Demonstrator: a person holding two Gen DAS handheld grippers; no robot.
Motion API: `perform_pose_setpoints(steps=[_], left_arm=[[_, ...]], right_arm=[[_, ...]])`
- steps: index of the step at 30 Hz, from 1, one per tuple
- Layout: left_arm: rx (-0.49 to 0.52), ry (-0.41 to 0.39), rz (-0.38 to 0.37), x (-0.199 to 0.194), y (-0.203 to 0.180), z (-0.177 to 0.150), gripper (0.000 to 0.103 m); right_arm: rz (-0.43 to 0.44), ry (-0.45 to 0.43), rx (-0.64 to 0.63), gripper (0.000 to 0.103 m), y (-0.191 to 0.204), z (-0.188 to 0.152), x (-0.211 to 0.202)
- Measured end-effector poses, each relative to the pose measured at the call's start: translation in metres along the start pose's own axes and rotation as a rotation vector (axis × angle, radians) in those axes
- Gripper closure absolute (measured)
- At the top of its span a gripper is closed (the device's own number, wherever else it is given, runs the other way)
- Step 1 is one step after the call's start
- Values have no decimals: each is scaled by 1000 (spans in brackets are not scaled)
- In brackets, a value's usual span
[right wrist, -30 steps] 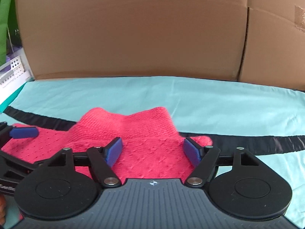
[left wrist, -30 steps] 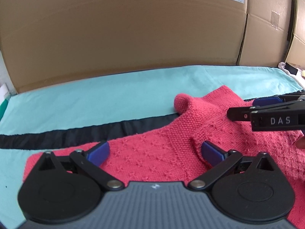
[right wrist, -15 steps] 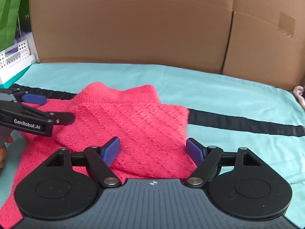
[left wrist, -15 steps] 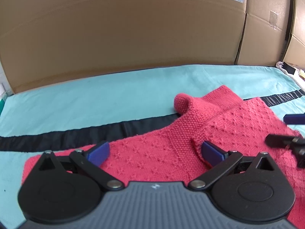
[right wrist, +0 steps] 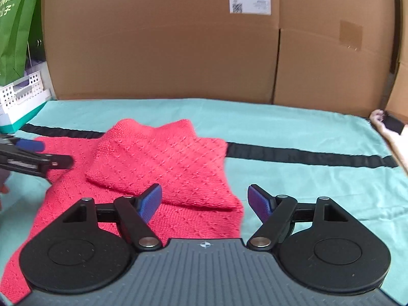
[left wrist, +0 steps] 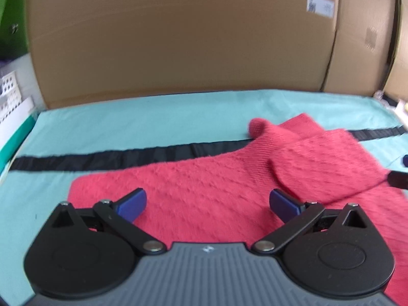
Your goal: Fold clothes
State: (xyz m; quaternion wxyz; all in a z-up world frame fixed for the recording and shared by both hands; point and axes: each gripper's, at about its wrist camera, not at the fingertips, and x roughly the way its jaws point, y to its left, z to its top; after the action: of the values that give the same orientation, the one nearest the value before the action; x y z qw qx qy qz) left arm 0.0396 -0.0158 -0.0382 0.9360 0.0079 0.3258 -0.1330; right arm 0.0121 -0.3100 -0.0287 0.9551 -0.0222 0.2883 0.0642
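- Left edge: green bag (right wrist: 14,25) above a white perforated basket (right wrist: 20,91), off the table.
- Left gripper (left wrist: 207,202): blue pads spread wide, nothing between them, over the near part of the sweater.
- Red knit sweater (right wrist: 163,163): lies flat on the teal cloth (right wrist: 306,127), partly folded, one flap laid over the body; its far edge covers part of the black stripe (right wrist: 306,155).
- Right gripper (right wrist: 204,201): pads apart, gripping nothing, poised at the sweater's right edge, one pad over knit, the other over cloth.
- Behind: cardboard boxes (right wrist: 163,46) along the table's far edge, one with a white label (right wrist: 250,3).
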Motion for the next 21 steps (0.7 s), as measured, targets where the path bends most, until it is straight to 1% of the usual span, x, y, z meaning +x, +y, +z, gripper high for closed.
perform_pose_setpoints(steps=[1, 4, 6, 8, 11, 14, 15, 17, 18, 19, 21], left_arm=[[1, 1, -19, -4, -4, -3, 1], [68, 45, -11, -2, -21, -16, 1], [99, 68, -3, -1, -26, -22, 1], [99, 74, 1, -4, -21, -24, 1], [100, 83, 8, -9, -13, -27, 1], [58, 68, -17, -16, 1, -19, 1], [50, 50, -2, -16, 4, -16, 1], [43, 37, 75, -12, 15, -11, 1], [23, 42, 105, -8, 24, -9, 1], [-2, 50, 117, -4, 33, -8, 1], [-44, 59, 159, 2, 48, -7, 1]], right_arm=[[7, 3, -11, 26, 3, -1, -1], [96, 38, -32, 28, 10, -7, -2], [90, 65, -74, 28, 15, -15, -2], [86, 92, -112, 27, 19, -22, -3], [109, 125, -136, 27, 12, -26, -15], [102, 94, -140, 27, 12, -20, -22], [105, 62, -127, 27, 12, -14, -24], [137, 16, -95, 27, 17, 0, -22], [161, -2, -77, 27, 21, 7, -19], [179, -17, -67, 27, 27, 14, -14], [181, -38, -106, 28, 50, 26, 3]])
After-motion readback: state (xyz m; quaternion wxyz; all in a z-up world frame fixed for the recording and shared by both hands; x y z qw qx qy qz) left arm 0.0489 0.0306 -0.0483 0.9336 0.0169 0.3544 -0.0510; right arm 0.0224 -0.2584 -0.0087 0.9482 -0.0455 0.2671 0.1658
